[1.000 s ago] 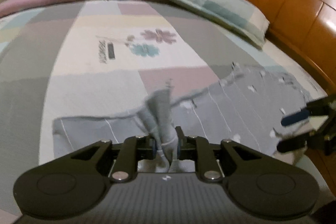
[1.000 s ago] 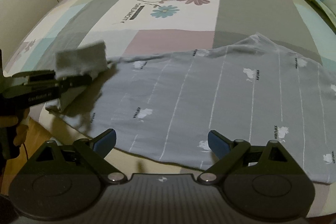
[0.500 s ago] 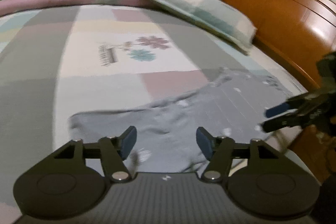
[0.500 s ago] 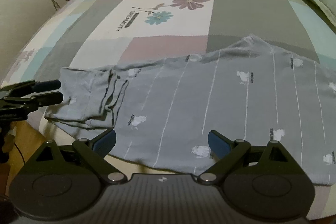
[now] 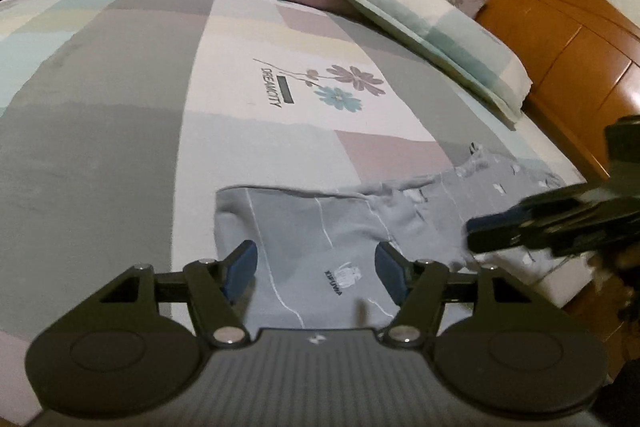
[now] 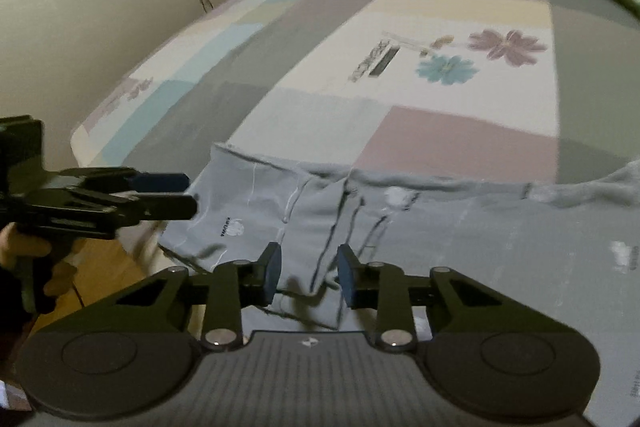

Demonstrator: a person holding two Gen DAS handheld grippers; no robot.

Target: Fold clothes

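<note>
A grey garment point(image 5: 340, 227) lies spread across the lower centre of both views, at the near edge of the patchwork bed point(image 5: 120, 147). The left hand-held gripper point(image 5: 316, 267) hangs released above it, fingers wide. The right hand-held gripper point(image 6: 306, 275) is partly parted over a creased fold, gripping nothing. A pillow point(image 5: 432, 31) and wooden headboard point(image 5: 560, 39) fill the left view's upper right; nothing blocks the cloth.

Home bedroom, bed point(image 5: 120, 147), pillow point(image 5: 440, 23), wooden headboard point(image 5: 560, 27)
</note>
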